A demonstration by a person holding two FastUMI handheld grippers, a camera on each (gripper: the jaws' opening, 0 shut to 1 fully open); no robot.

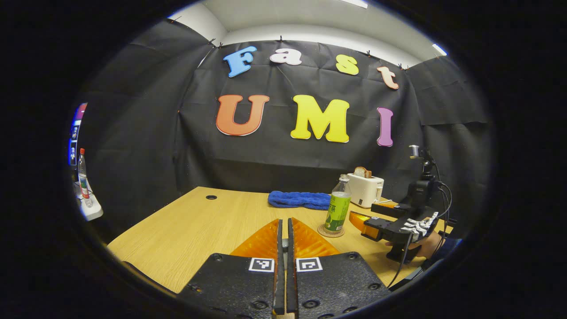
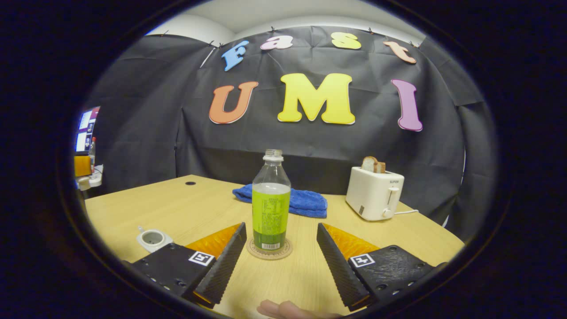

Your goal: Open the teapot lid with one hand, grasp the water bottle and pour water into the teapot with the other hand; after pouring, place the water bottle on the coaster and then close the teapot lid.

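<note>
My right gripper point(image 2: 281, 257) is wide open, holding nothing. The water bottle point(image 2: 271, 201) stands on its coaster point(image 2: 269, 250) just ahead, between my fingers. My left gripper point(image 1: 284, 248) is closed and empty. I think grabbing the bottle comes next.

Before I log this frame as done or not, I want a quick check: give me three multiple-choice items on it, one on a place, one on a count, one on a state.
1. Where does the water bottle stand?
A. on the coaster
B. on the blue towel
C. on top of the toaster

2. How many slices of bread stick up out of the toaster?
A. none
B. one
C. three

3. How do the right gripper's jaws stand?
A. shut on the bottle
B. shut on nothing
C. open, one finger on each side of the bottle

Answers: 1 A, the bottle's base sits inside the round coaster. 2 B, a single slice shows above the slot. 3 C, there is bare table between each finger and the bottle.
</note>
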